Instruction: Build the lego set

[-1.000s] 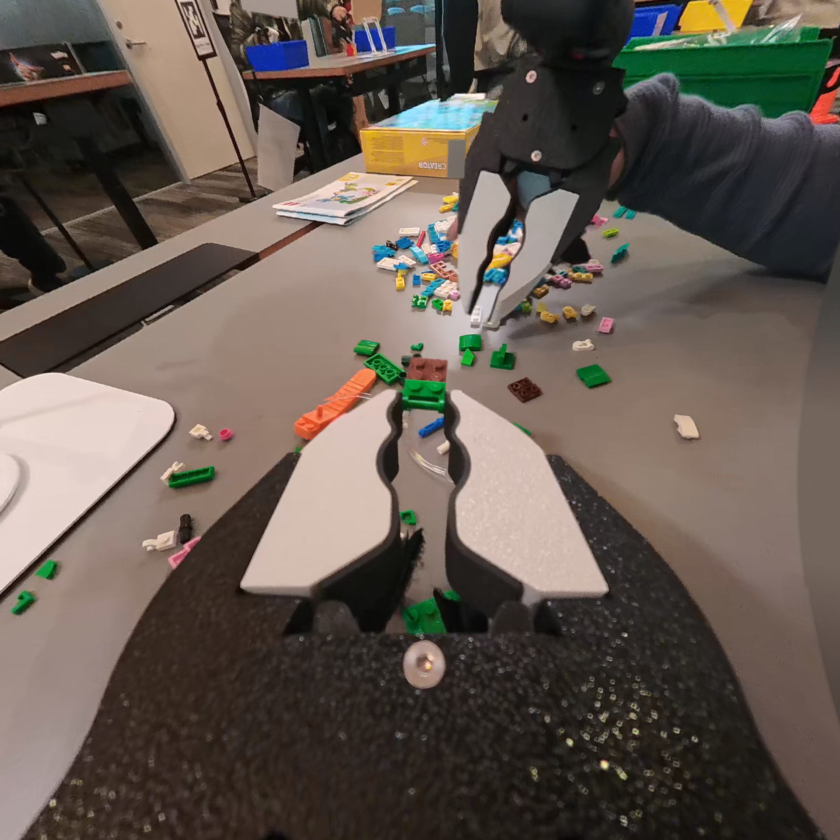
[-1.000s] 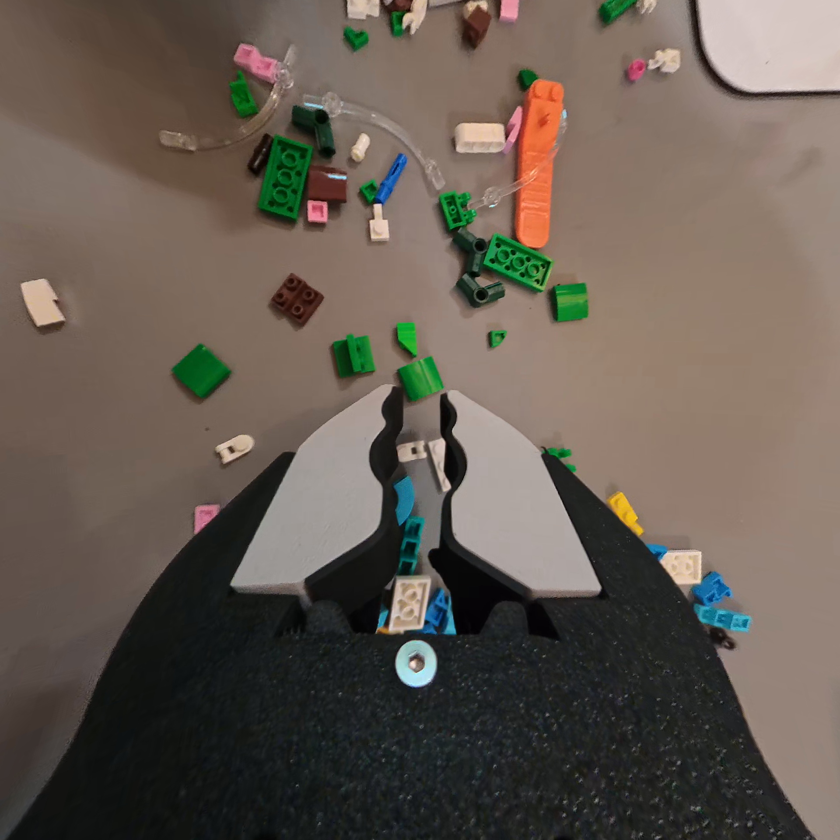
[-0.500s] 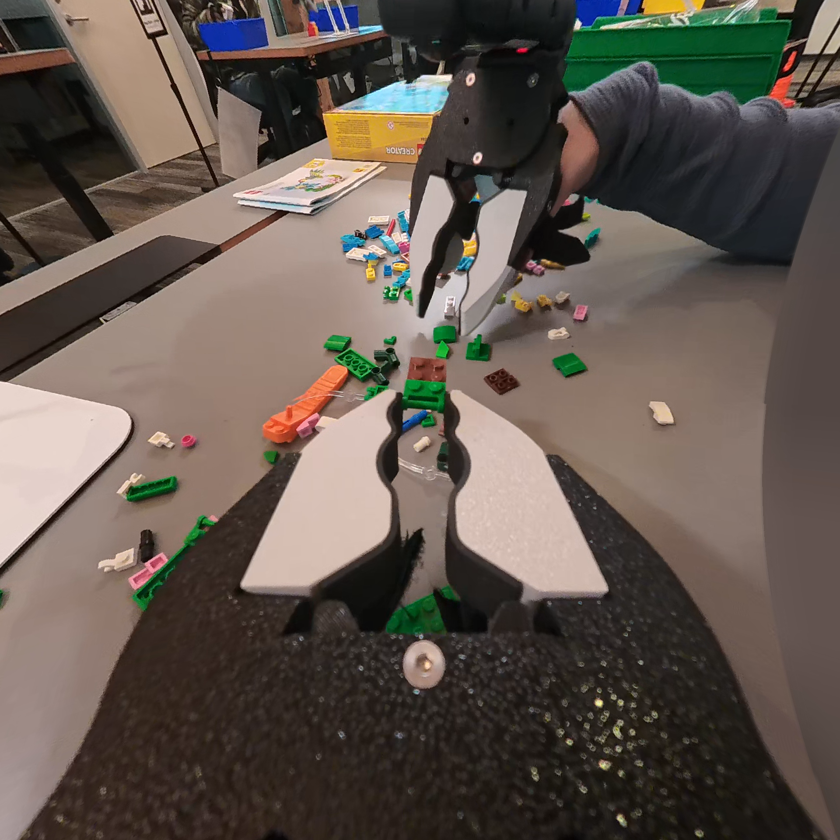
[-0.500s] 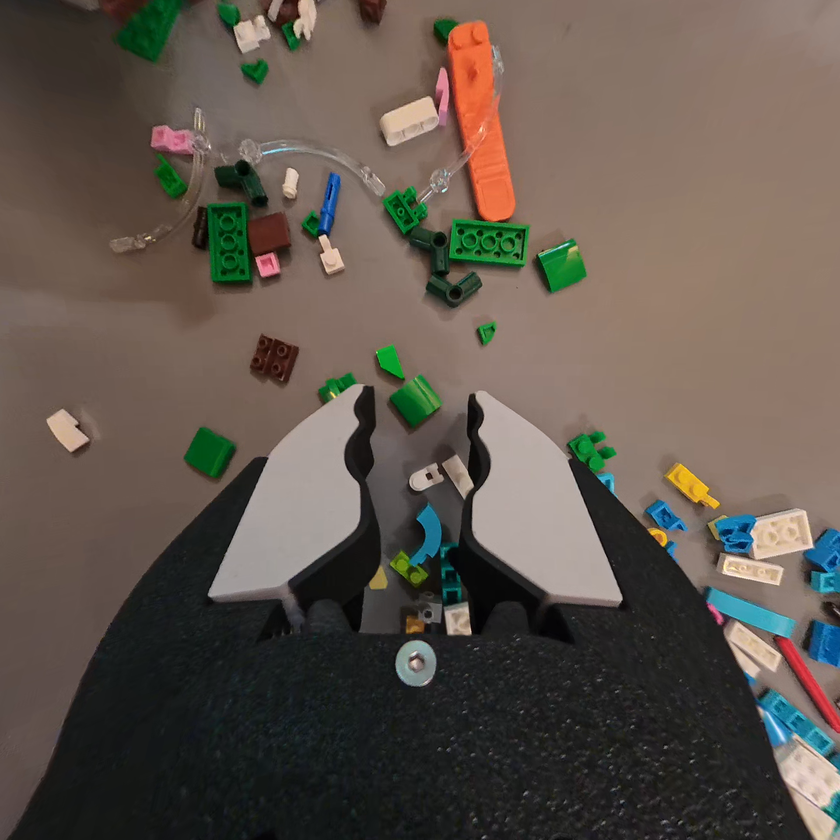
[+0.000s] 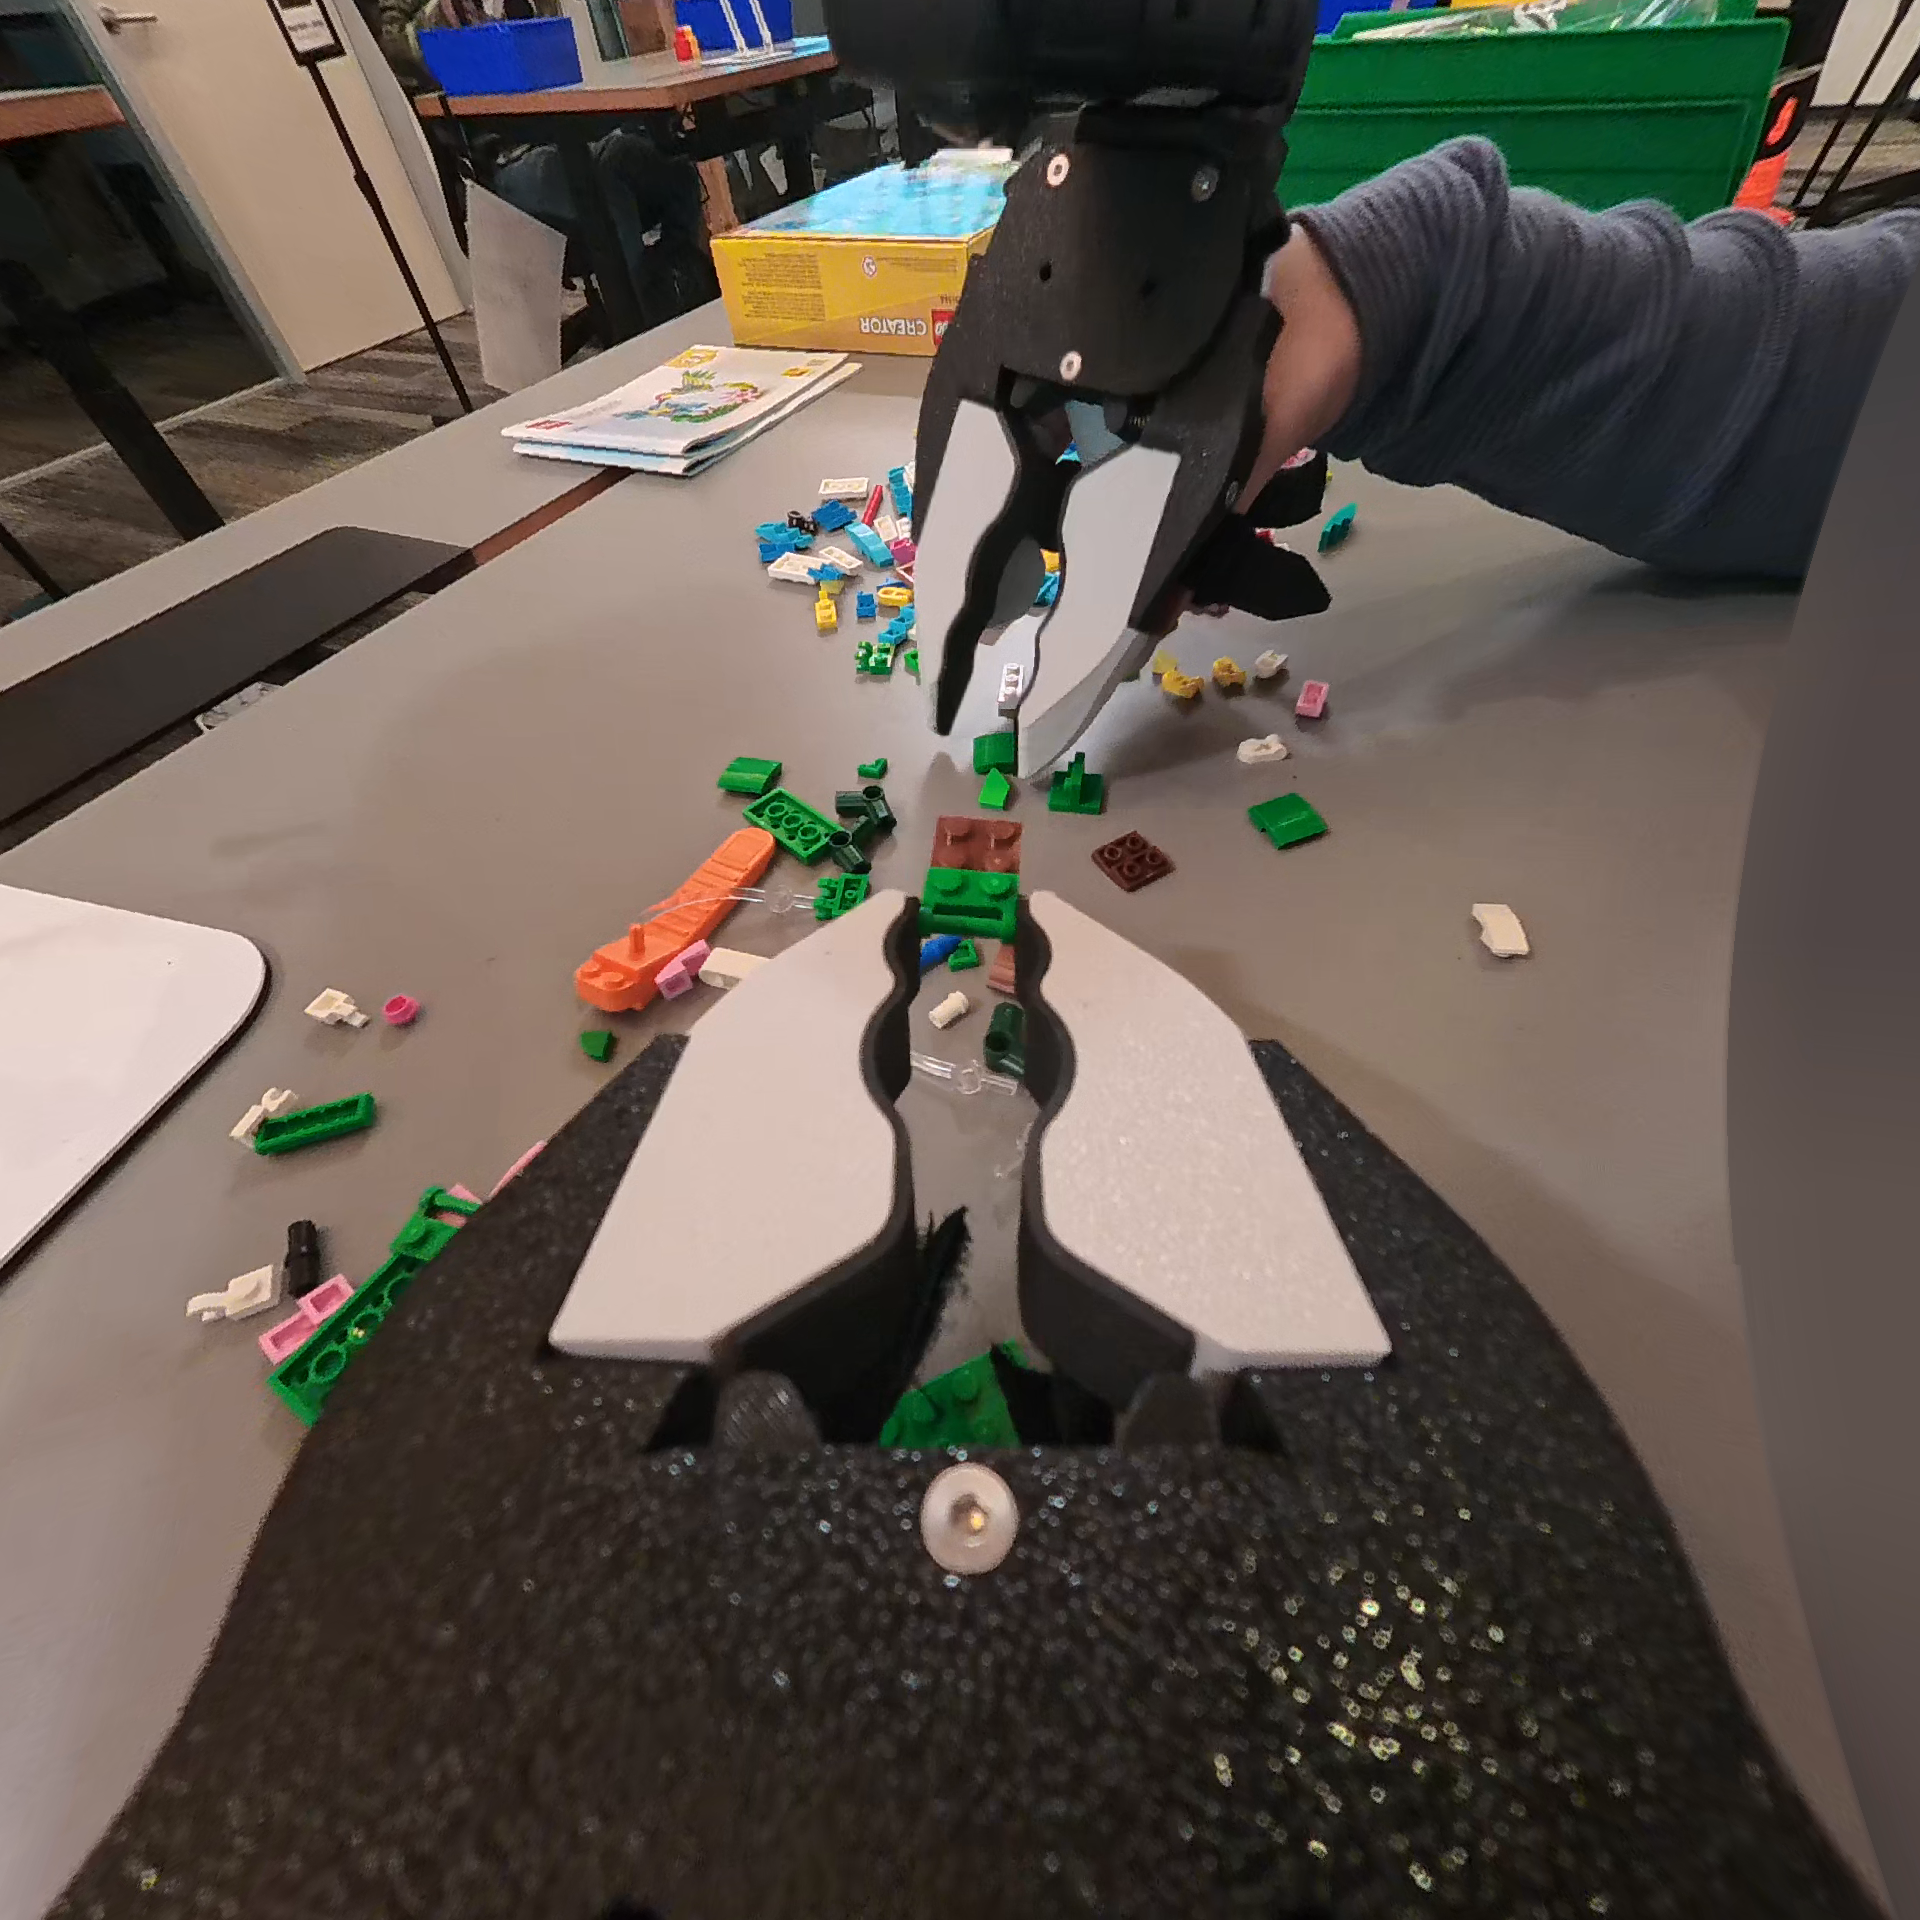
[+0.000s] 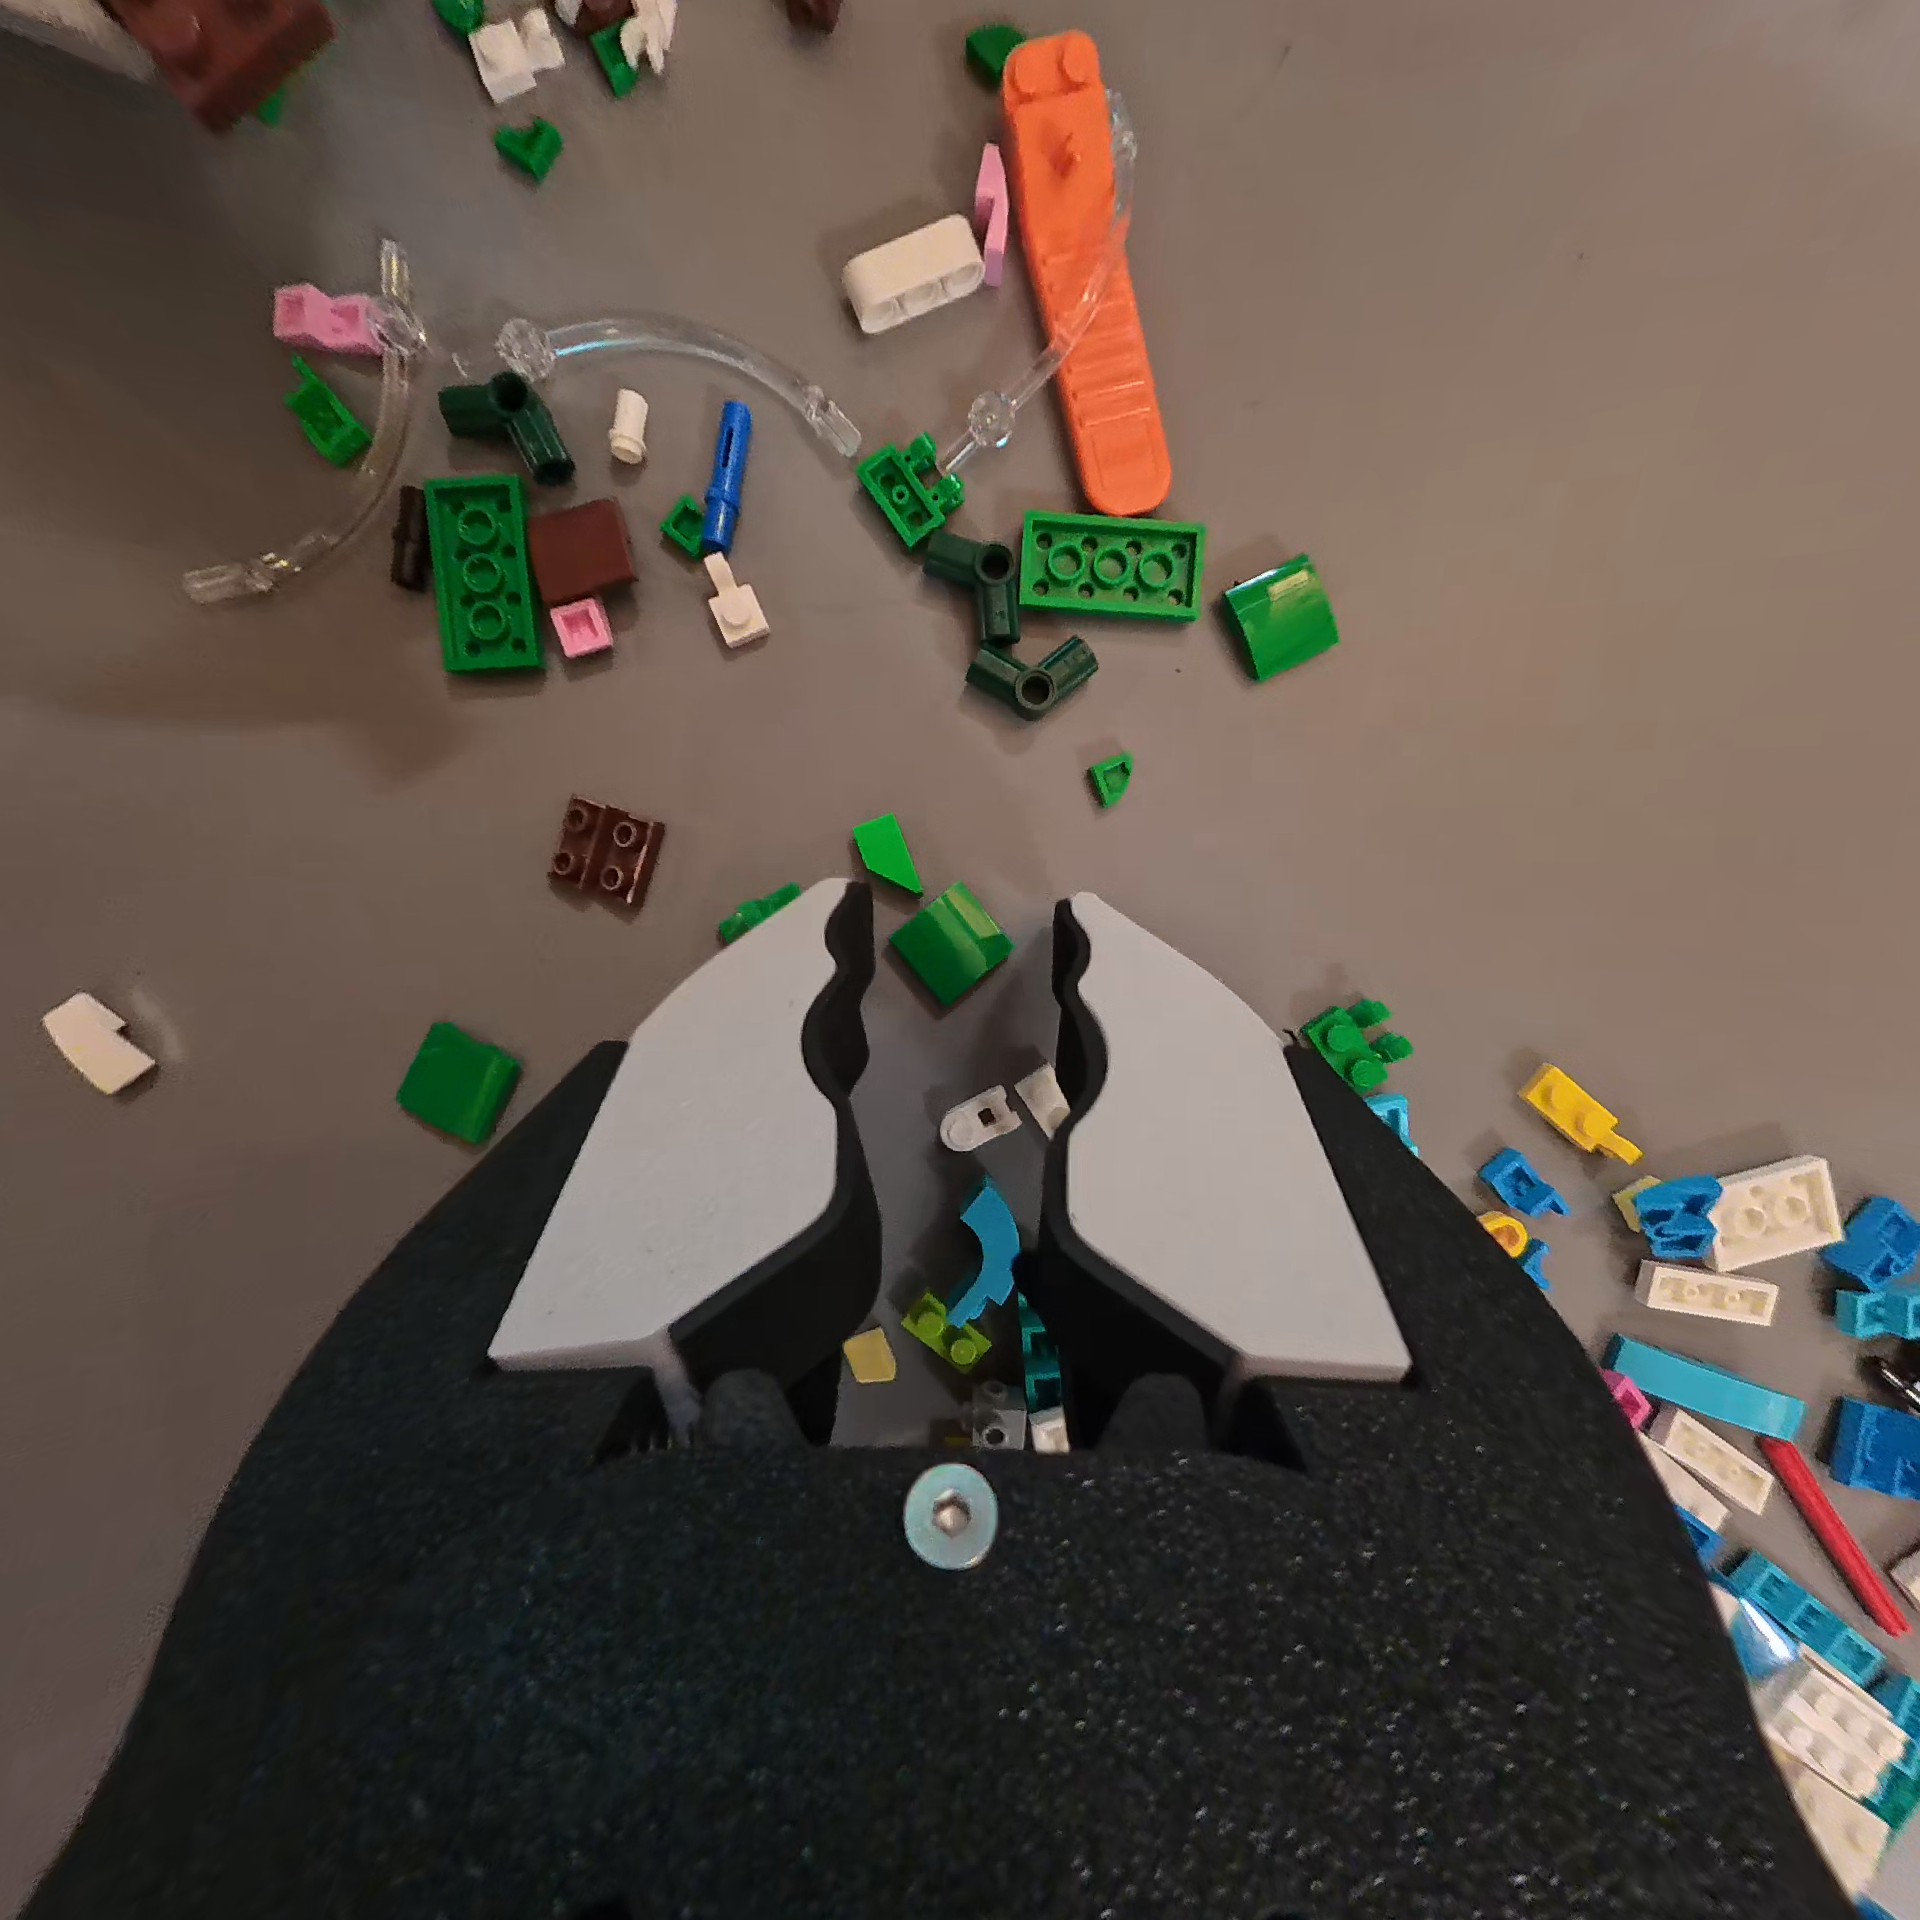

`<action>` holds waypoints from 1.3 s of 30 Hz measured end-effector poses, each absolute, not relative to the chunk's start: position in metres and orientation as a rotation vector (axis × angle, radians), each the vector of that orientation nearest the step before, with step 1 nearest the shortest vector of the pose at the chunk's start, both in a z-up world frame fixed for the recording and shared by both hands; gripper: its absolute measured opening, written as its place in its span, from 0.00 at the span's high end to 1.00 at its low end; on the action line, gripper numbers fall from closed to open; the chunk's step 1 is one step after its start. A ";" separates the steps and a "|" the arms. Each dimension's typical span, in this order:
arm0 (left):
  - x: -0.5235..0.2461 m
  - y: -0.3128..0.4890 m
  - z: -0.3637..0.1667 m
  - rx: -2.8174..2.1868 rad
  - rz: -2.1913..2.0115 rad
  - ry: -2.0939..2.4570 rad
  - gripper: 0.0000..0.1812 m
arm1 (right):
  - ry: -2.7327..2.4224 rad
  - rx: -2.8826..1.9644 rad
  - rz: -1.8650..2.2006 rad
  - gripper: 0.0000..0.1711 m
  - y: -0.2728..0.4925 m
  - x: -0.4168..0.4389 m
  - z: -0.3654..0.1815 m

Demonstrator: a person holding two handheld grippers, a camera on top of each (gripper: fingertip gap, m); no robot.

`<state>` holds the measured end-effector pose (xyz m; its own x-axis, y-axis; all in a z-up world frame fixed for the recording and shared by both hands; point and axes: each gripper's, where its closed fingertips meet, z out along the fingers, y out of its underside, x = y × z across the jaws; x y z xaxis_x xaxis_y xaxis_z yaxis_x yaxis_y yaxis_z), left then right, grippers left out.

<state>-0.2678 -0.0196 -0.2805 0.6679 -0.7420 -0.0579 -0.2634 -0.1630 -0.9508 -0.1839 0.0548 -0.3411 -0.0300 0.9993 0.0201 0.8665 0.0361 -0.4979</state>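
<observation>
My left gripper [image 5: 971, 914] is shut on a small green and brown brick assembly [image 5: 974, 878] and holds it above the grey table [image 5: 1455, 1143]. A corner of that assembly shows at the top left of the right wrist view [image 6: 223, 52]. My right gripper [image 6: 961, 914] is open, tips down near the table, with a green curved slope piece [image 6: 951, 940] between its fingertips. It also shows in the left wrist view [image 5: 987, 727], just beyond the assembly. Two small white pieces [image 6: 987, 1120] lie between its fingers, farther back.
Loose pieces cover the table: an orange brick separator [image 6: 1081, 281], green plates [image 6: 1112, 566], a brown plate [image 6: 606, 852], clear curved bars [image 6: 675, 353], and a blue and white pile [image 6: 1766, 1226]. A white board [image 5: 104, 1039] lies left. A booklet [image 5: 675, 405] and yellow box [image 5: 852, 281] sit behind. Spacing between my two grippers at the tips: around 12 cm. The brown plate [image 6: 606, 852] is about 4 cm from my right fingertips. It turns up in the left wrist view [image 5: 1123, 851] as well.
My right gripper has opened its jaws and moved forward, so the green slope piece now sits between its tips. My left gripper still holds the assembly and has shifted a little.
</observation>
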 end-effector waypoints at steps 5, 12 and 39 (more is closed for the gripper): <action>-0.267 -0.020 -0.281 -1.737 -0.522 0.816 0.91 | -2.001 -1.865 0.429 0.83 0.059 -0.179 -0.344; -0.268 -0.020 -0.282 -1.742 -0.526 0.810 0.91 | -2.042 -1.811 0.357 0.84 0.066 -0.171 -0.344; -0.263 -0.022 -0.284 -1.742 -0.538 0.840 0.91 | -2.042 -1.854 0.538 0.86 0.062 -0.167 -0.343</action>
<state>-0.2630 -0.0217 -0.2838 0.6486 -0.7596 -0.0479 -0.2738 -0.1741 -0.9459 -0.1671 0.0624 -0.3428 -0.0987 0.9951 -0.0089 0.8705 0.0820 -0.4853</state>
